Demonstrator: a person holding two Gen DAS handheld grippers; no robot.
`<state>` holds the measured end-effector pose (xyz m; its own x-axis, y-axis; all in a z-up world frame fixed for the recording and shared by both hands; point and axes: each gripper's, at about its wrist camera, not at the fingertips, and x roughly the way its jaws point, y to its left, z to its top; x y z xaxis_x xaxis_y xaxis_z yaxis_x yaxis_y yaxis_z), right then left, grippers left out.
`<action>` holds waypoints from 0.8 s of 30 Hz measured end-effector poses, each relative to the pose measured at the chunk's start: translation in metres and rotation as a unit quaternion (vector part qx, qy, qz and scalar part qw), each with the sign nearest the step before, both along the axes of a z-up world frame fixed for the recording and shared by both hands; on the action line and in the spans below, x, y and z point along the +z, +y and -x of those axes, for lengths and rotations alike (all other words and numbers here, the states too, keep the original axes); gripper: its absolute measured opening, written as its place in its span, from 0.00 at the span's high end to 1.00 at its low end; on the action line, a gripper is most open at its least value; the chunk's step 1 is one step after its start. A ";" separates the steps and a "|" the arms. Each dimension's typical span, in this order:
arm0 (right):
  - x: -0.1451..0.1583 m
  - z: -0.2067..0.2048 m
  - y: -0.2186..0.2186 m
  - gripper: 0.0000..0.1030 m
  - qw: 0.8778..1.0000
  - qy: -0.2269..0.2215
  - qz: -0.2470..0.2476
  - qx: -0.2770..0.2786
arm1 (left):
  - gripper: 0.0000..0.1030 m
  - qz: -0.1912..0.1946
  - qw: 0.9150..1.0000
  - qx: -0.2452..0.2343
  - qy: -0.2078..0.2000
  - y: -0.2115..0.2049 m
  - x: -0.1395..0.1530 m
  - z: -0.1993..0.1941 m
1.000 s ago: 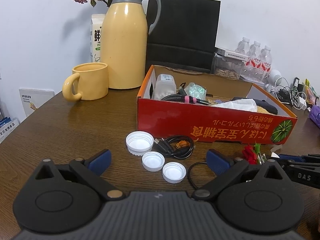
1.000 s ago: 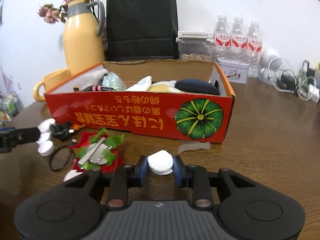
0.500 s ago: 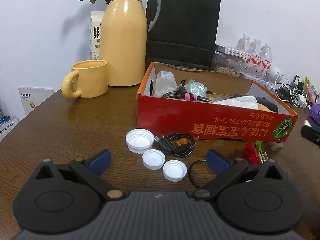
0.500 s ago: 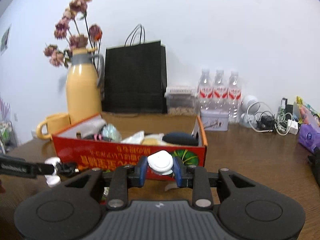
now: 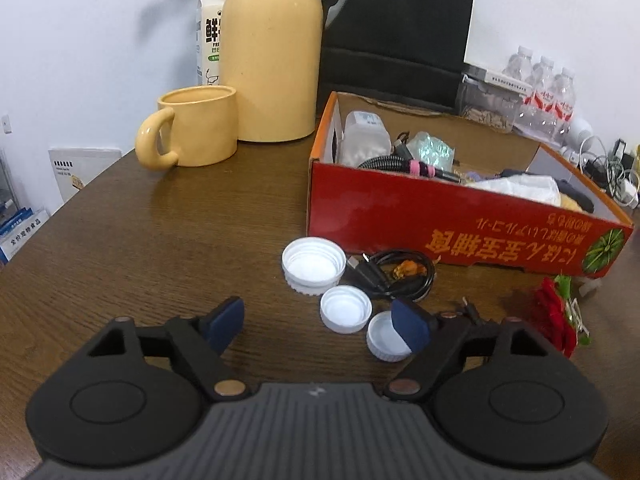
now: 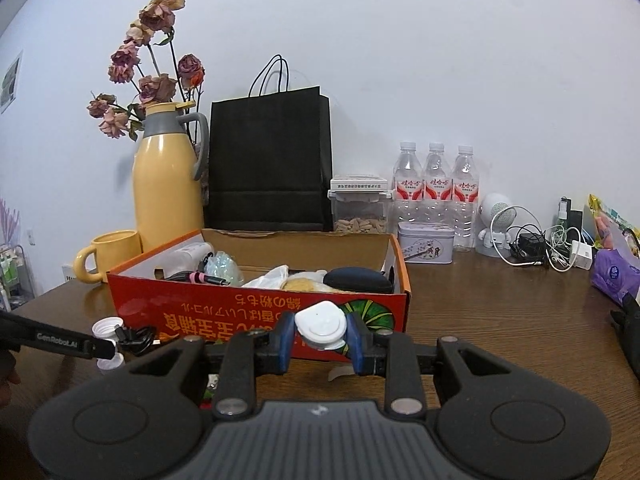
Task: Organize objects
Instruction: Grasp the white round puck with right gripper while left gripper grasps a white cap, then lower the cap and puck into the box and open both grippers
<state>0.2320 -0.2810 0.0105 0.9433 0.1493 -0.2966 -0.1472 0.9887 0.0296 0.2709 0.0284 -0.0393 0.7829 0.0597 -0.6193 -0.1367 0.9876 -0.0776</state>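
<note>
A small white plastic piece (image 6: 320, 326) is held between the blue pads of the right tool (image 6: 320, 338), which is closed on it. The piece is kept above the desk (image 6: 500, 320), in front of the red cardboard box (image 6: 256, 312). In the box a black case (image 6: 357, 279), a white crumpled bag (image 6: 267, 276) and a cable with a pink band (image 6: 198, 278) are seen.

The left tool (image 5: 320, 324) is wide open and nothing is held in it. It is placed low over the desk (image 5: 160, 240). Its right pad (image 5: 410, 326) is seen over the nearest white cap (image 5: 386, 338); whether the cap is touched cannot be told. A second small white cap (image 5: 345, 309) lies between the two pads, a little further ahead. A larger white cap (image 5: 313, 264) lies beyond it, just beside a coiled black cable (image 5: 394, 274). The cable lies close to the front wall of the red box (image 5: 460, 224). A red artificial flower (image 5: 558, 316) lies on the desk to the right of the caps.

Behind the box a yellow mug (image 5: 192, 132), a yellow thermos jug (image 5: 272, 52) and a black paper bag (image 5: 396, 36) are standing. Three water bottles (image 6: 436, 192) are standing at the wall.
</note>
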 end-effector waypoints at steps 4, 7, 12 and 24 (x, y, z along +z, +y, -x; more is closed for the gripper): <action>0.000 0.000 0.000 0.74 1.000 0.001 0.001 0.001 | 0.29 0.011 1.000 0.003 0.002 0.004 0.000 -0.006; -0.001 0.000 0.001 0.74 1.000 0.002 0.002 0.001 | 0.32 0.012 1.000 0.003 0.007 0.003 -0.003 -0.012; -0.001 0.000 0.002 0.74 1.000 0.003 0.003 0.001 | 0.43 0.011 1.000 0.000 0.005 0.002 -0.003 -0.014; -0.001 0.000 0.003 0.74 1.000 0.004 0.006 0.004 | 0.72 0.006 1.000 -0.013 -0.011 -0.001 0.001 -0.001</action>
<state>0.2321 -0.2778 0.0091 0.9396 0.1529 -0.3061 -0.1543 0.9878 0.0198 0.2723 0.0279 -0.0384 0.7973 0.0319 -0.6028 -0.1100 0.9896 -0.0931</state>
